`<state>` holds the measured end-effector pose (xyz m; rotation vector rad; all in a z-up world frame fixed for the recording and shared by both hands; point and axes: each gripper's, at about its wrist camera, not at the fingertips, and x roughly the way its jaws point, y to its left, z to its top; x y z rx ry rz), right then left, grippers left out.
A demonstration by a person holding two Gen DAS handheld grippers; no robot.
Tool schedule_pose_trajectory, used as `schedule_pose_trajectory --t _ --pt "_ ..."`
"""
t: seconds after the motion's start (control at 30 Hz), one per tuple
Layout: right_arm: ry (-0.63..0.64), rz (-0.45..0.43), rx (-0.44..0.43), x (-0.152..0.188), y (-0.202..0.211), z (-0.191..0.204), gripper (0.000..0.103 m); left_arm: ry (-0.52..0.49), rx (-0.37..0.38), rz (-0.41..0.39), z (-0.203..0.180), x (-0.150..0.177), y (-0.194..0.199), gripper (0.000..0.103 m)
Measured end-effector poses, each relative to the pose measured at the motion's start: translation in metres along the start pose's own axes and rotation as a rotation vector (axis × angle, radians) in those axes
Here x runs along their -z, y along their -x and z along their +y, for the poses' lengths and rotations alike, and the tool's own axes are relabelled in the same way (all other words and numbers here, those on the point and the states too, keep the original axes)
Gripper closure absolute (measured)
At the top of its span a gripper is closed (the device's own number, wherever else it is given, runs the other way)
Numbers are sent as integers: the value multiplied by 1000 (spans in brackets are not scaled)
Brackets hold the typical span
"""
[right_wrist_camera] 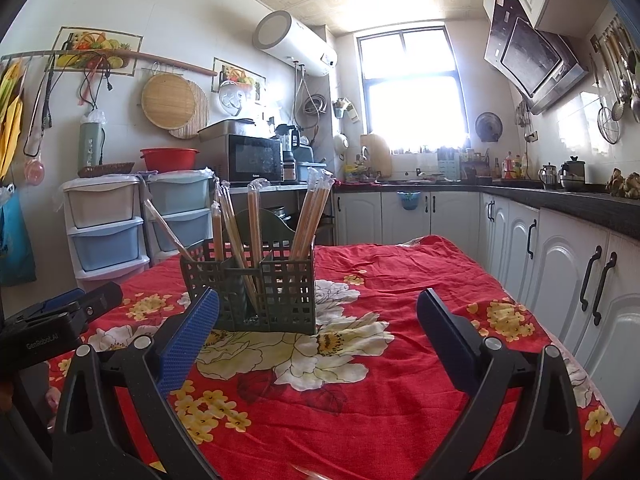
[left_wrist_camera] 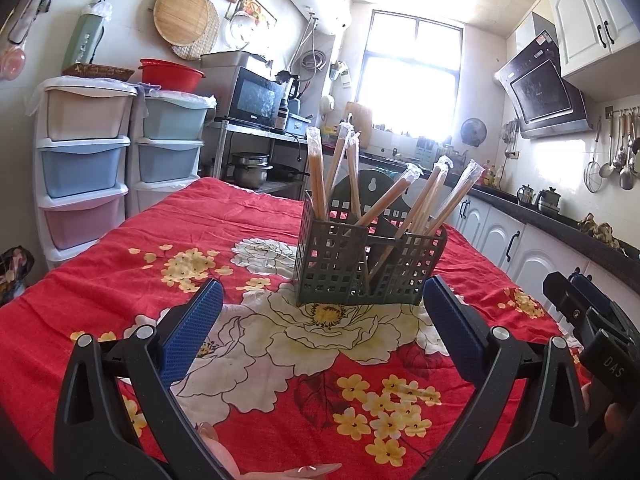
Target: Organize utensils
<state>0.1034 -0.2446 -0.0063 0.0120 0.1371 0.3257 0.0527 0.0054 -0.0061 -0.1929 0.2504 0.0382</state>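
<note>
A dark green lattice utensil holder (left_wrist_camera: 368,264) stands on the red floral tablecloth (left_wrist_camera: 120,264). Several plastic-wrapped pairs of wooden chopsticks (left_wrist_camera: 318,172) lean upright in its compartments. My left gripper (left_wrist_camera: 322,300) is open and empty, hovering just before the holder. In the right wrist view the holder (right_wrist_camera: 260,292) with chopsticks (right_wrist_camera: 310,216) stands ahead and left. My right gripper (right_wrist_camera: 318,308) is open and empty, with the holder near its left finger. The right gripper shows at the right edge of the left wrist view (left_wrist_camera: 588,312); the left gripper shows at the left of the right wrist view (right_wrist_camera: 76,312).
Stacked plastic drawers (left_wrist_camera: 84,160) stand left of the table. A microwave (right_wrist_camera: 254,158) sits on a shelf behind. A counter with white cabinets (right_wrist_camera: 560,248) runs along the right wall. Ladles hang on the wall (left_wrist_camera: 620,156).
</note>
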Motion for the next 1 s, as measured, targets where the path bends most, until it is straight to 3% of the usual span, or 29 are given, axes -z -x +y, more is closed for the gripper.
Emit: schedule_pose_trajectory --t 0.4,0.53,0.63,0.7,0.8,1.0 --pt "-1 0 2 0 0 -1 7 -11 -26 5 -1 1 -1 11" --pt "-29 37 30 -7 -3 -9 7 12 -59 46 6 -6 -3 11" --pt "-60 90 74 -20 -11 -26 7 91 -56 121 31 -28 -10 11" --pt "-68 186 116 -31 -29 -45 6 133 -64 127 52 -46 -13 11" --pt "-46 337 191 -35 -61 -69 6 116 -180 181 86 -71 -36 11" --pt "-62 655 339 5 -150 -134 6 160 -401 451 171 -59 -135 11"
